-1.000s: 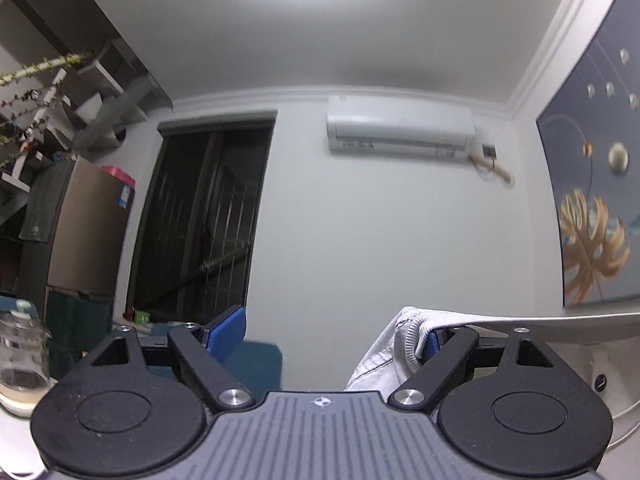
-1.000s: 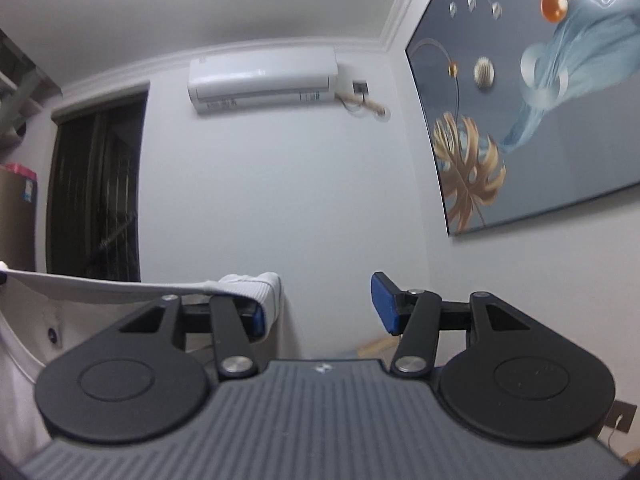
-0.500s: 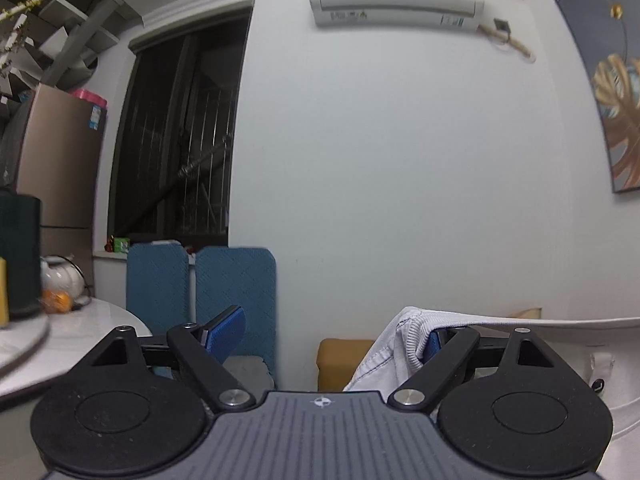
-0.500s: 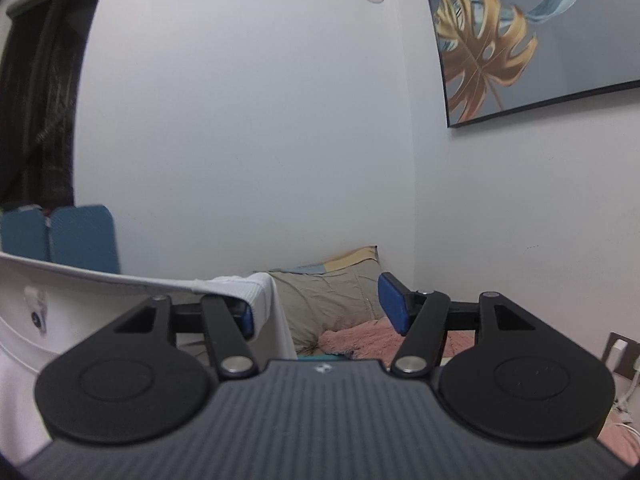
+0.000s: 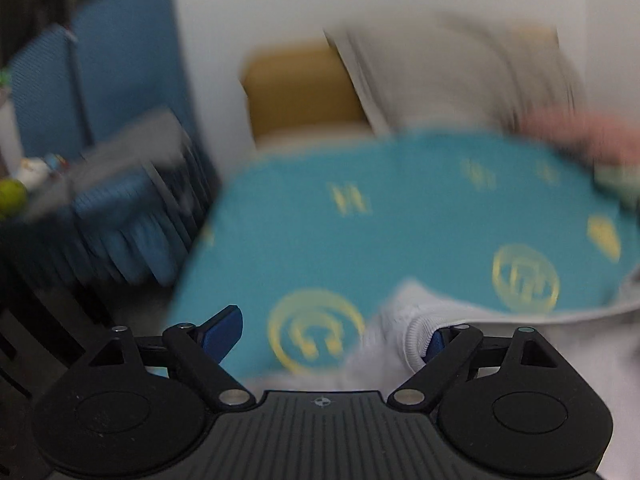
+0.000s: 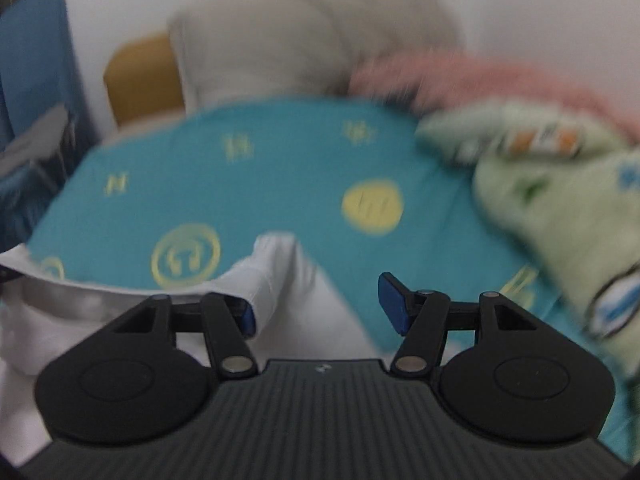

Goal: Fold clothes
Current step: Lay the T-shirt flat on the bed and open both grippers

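A white garment (image 5: pixel 404 332) hangs stretched between my two grippers above a teal bedsheet (image 5: pixel 360 220) with yellow prints. My left gripper (image 5: pixel 332 334) has its jaws wide apart; the garment's ribbed edge is hooked over the right finger (image 5: pixel 436 342). My right gripper (image 6: pixel 318 308) also has its jaws wide apart; the garment (image 6: pixel 288 280) drapes over its left finger (image 6: pixel 246 316). The teal sheet also shows in the right wrist view (image 6: pixel 280 184). Both views are blurred by motion.
Grey pillows (image 6: pixel 280 40) and a yellow cushion (image 5: pixel 300 92) lie at the head of the bed. A pink blanket (image 6: pixel 480 80) and a green patterned quilt (image 6: pixel 560 200) lie at the right. Blue chairs (image 5: pixel 100 80) stand at the left of the bed.
Both grippers have tilted sharply down from the wall and ceiling toward the bed, carrying the white garment with them. The jaws stay apart with the garment hooked on them.
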A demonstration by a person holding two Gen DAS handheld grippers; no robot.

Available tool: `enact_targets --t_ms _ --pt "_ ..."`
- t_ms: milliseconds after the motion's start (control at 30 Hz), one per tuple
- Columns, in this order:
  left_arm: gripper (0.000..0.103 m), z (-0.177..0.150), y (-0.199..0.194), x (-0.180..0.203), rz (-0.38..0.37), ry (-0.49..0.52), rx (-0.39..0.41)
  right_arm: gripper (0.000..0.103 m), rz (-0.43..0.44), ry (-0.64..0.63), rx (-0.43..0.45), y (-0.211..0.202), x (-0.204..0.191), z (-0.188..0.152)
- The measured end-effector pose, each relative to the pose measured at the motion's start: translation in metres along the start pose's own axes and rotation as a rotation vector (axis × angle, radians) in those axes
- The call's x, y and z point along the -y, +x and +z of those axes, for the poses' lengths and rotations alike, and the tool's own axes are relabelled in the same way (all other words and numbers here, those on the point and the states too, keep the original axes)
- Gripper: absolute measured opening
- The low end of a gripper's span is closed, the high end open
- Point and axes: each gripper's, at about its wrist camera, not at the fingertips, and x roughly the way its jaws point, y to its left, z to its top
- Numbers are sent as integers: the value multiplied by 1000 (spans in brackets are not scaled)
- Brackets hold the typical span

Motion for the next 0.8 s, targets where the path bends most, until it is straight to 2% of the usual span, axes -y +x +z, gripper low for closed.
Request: enact_targets --t_ms 67,100,133,167,300,500,600,800 --pt "90 -9 24 2 -33 22 -94 64 81 31 -116 26 2 -10" --pt "91 -10 25 3 -71 21 -115 71 112 32 -146 30 1 -11" --pt "93 -10 19 -2 -123 20 -129 74 129 13 -140 27 -2 -11" --pt "97 -10 10 -3 -139 29 -119 77 150 3 -136 21 -4 -10" --pt "103 -13 -28 -4 -176 63 -71 75 167 33 -104 -10 -5 -6" --pt "103 -54 -126 -27 -170 -34 22 75 124 -4 37 -109 -14 -35" --pt "103 -84 -183 -40 -163 -89 74 75 130 1 107 -170 -16 -68" --pt "102 -159 -297 -55 -96 -123 139 75 196 10 178 -286 -27 -137"
